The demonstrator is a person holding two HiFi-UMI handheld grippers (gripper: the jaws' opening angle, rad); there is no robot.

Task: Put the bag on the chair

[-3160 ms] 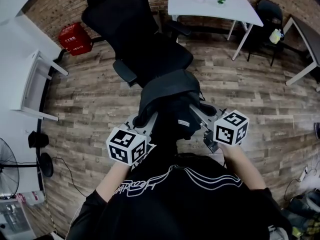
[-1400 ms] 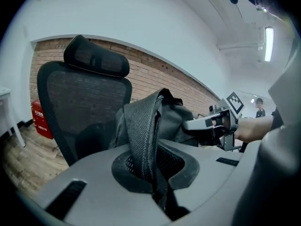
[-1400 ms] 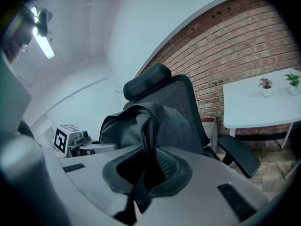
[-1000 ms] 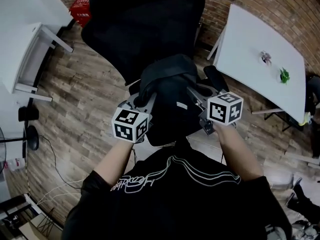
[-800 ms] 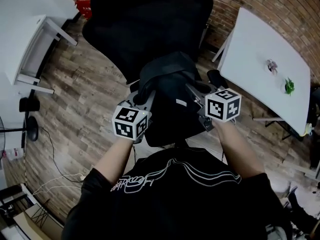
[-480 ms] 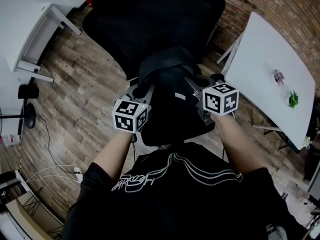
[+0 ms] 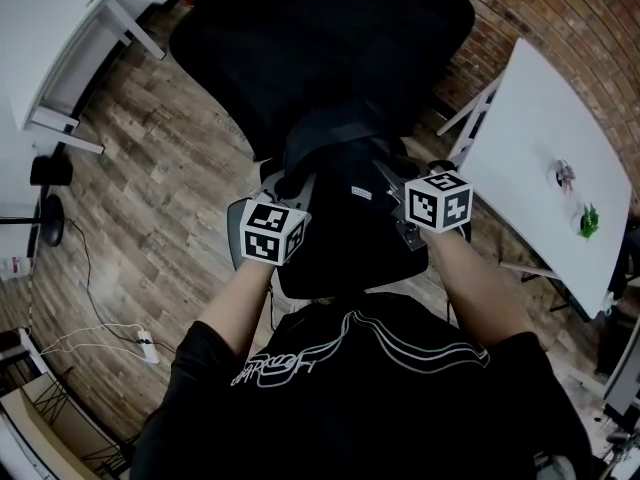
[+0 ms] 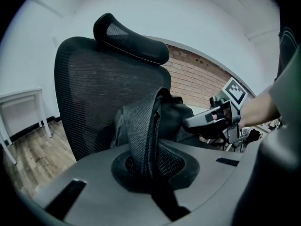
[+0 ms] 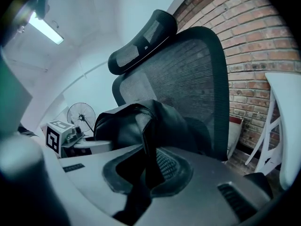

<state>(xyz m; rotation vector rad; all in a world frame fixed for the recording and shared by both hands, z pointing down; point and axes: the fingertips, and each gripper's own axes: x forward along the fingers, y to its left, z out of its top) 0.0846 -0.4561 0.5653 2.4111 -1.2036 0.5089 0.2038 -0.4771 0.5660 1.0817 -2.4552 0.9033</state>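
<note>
the black bag point(image 7: 335, 208) hangs between the two tongs, right in front of the person and close up against the black office chair point(image 7: 320, 58). the left gripper point(image 7: 292, 181) is clamped tight on a mesh strap point(image 8: 143, 135) of the bag, jaws pressed together with the webbing pinched between them. the right gripper point(image 7: 383, 172) is closed the same way on the other strap point(image 9: 148, 147), which runs down through its jaws. in both gripper views the bag's bulk sits just ahead of the jaws, with the chair's mesh back and headrest rising behind it.

so the carrying part looks about done: the bag is at the chair, over where the seat should be. from above it all runs together in black, and i cannot tell whether its bottom touches the seat. what is left, as i judge it, is to set it down fully on the seat and then open both tongs. the white table point(image 7: 560, 138) stands off to the right, out of the way.
</note>
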